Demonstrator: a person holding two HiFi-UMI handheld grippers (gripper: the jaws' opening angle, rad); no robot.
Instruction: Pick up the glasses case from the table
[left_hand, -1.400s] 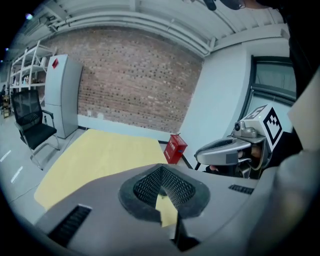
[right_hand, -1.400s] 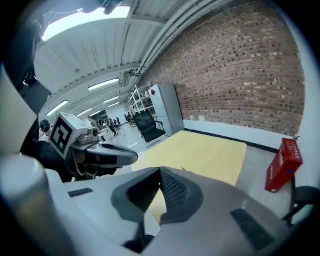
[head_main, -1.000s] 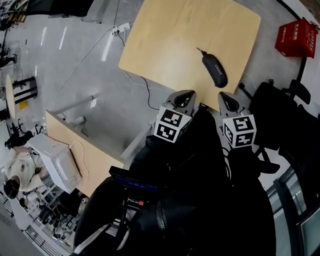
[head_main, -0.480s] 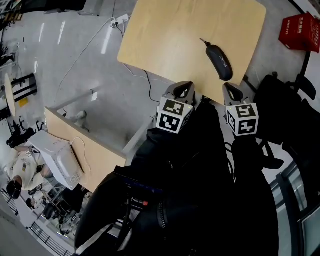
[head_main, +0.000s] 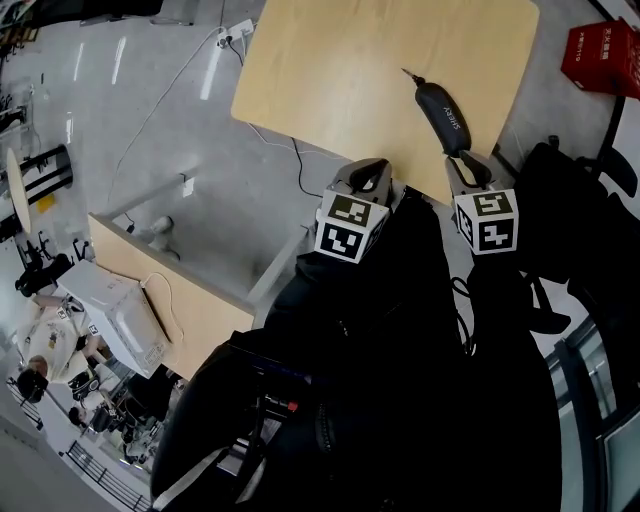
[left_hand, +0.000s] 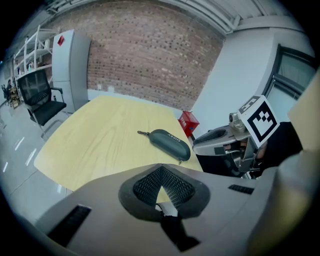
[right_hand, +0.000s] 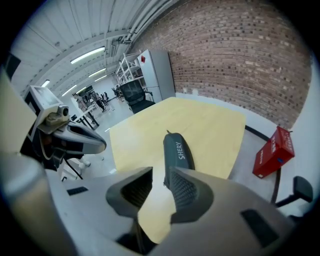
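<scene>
The dark glasses case with white lettering lies on the light wooden table, near its right edge. In the head view my right gripper has its tips just short of the case's near end. In the right gripper view the case lies just beyond the right fingertip. This gripper stands open; its jaws have just been opening, and only bare tabletop shows in the gap. My left gripper hangs at the table's near edge, left of the case. It is shut and empty.
A red crate stands on the floor beyond the table's right side. Black chairs crowd the right. A second desk with a white device is at lower left. A cable trails over the floor.
Both grippers have come closer to the table's near edge. The right gripper's tip now sits at the case's near end, where before there was a gap.
</scene>
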